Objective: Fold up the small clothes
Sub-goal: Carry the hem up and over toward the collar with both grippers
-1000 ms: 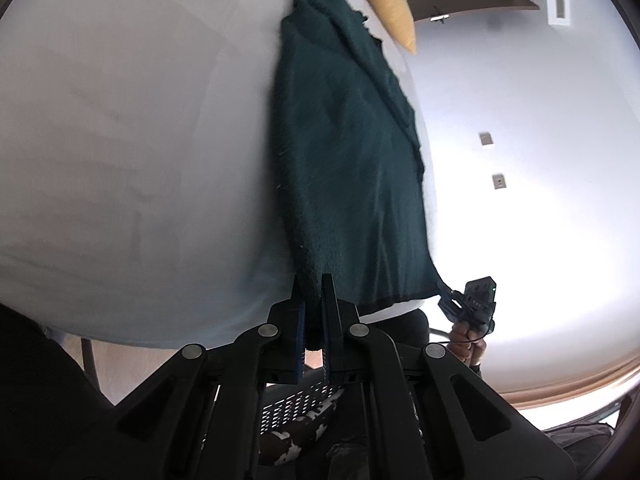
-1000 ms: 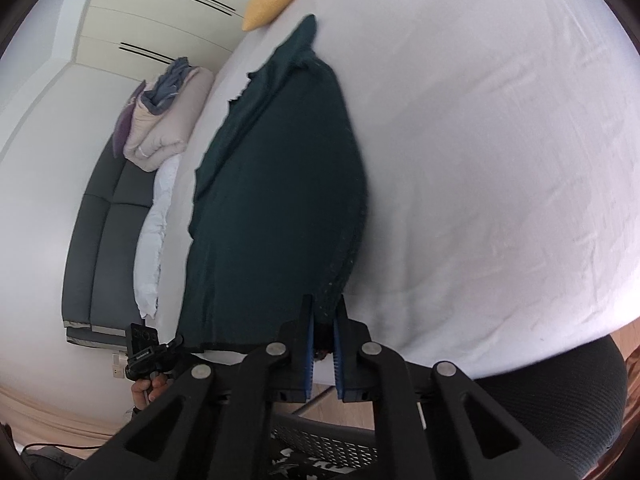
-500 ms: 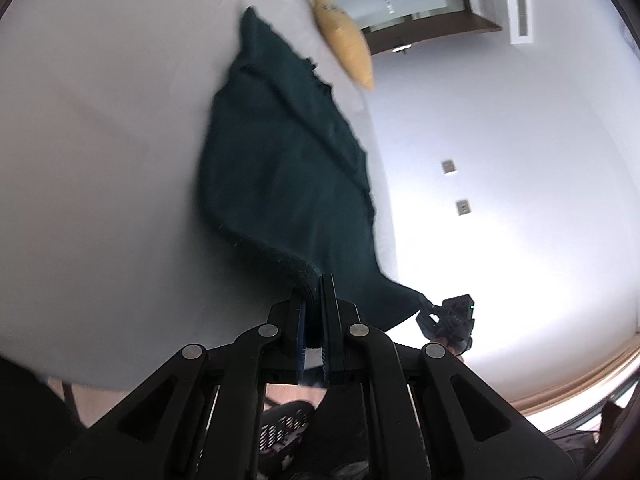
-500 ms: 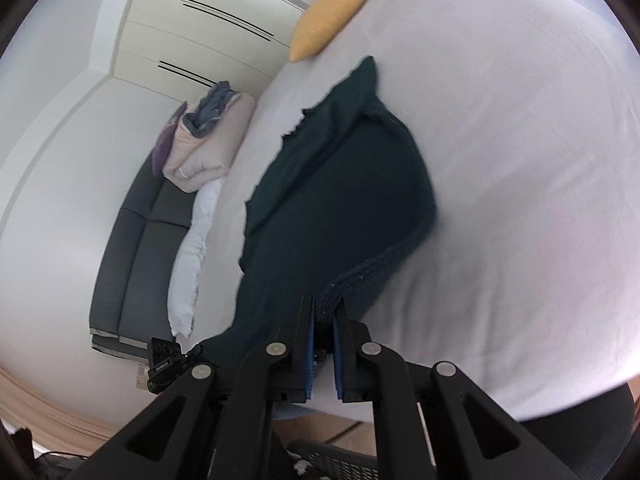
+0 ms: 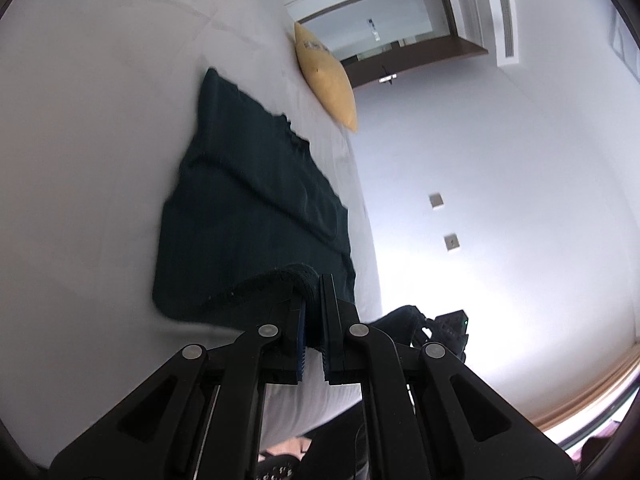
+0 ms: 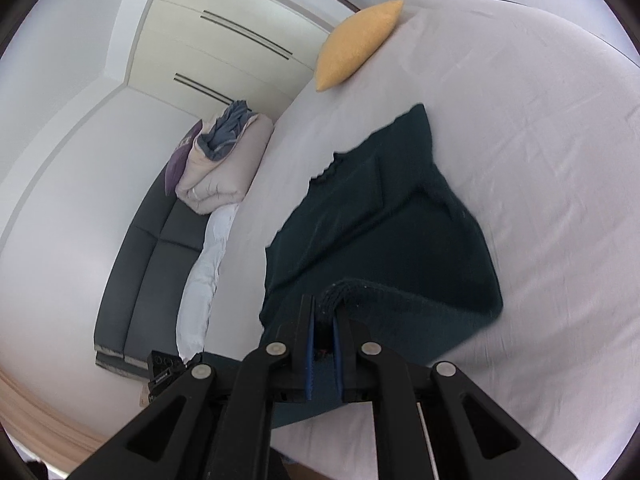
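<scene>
White bed sheet [image 6: 540,128] carries the dark green garment [image 6: 380,220], spread in the frame centre below a yellow pillow [image 6: 356,44]. Left gripper [image 5: 314,308] and right gripper [image 6: 322,320] each pinch a hem corner, lifted and curling forward. I judge both should travel level toward the collar, keeping the hem taut.

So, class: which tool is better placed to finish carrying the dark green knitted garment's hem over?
Neither alone. Left tool and right tool each clamp a hem corner of the dark green knitted garment, both lifted over it; they should move together.
</scene>
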Available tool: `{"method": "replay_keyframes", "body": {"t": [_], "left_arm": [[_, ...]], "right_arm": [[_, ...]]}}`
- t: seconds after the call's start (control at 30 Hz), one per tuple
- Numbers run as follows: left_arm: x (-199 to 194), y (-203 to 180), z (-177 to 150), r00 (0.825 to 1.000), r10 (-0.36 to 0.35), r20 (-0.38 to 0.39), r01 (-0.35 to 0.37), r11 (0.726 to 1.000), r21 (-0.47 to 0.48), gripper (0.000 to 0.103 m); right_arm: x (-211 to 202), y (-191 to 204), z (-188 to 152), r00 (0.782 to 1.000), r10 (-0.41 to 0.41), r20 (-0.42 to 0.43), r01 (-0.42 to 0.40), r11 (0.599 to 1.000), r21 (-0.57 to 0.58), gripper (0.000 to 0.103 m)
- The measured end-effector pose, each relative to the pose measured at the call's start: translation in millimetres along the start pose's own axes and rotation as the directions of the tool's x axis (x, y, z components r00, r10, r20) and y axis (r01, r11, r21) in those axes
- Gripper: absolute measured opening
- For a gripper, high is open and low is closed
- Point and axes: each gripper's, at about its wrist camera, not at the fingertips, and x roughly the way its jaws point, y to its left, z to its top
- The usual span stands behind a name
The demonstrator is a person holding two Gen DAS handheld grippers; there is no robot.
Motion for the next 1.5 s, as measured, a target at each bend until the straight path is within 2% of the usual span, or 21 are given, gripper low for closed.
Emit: {"method": "replay_keyframes", "body": {"t": [0.53,0.97,1.23,1.5], "left_arm": [[60.4,-14.8,115.7,0.997,0.051,0.057,-0.051,0.999,0.01,0.004],[134.8,23.8,211.9,0.983,0.164,0.087,-0.16,0.986,-0.056,0.004],[178.0,63.8,239.1,0.973,0.222,0.068,-0.214,0.971,-0.105,0.004],[201.6,91.0,251.3,0.965,0.258,0.056,-0.249,0.959,-0.133,0.004]], "right_arm": [[77.5,1.3,95.0,0.998,-0.037,0.059,0.037,0.999,0.007,0.009],[147.6,-36.6,169.3,0.982,-0.173,0.079,0.17,0.984,0.045,0.009],[180.5,-72.1,193.3,0.967,-0.25,0.054,0.244,0.965,0.095,0.009],[197.3,-95.0,198.8,0.962,-0.269,0.039,0.261,0.954,0.149,0.009]]}}
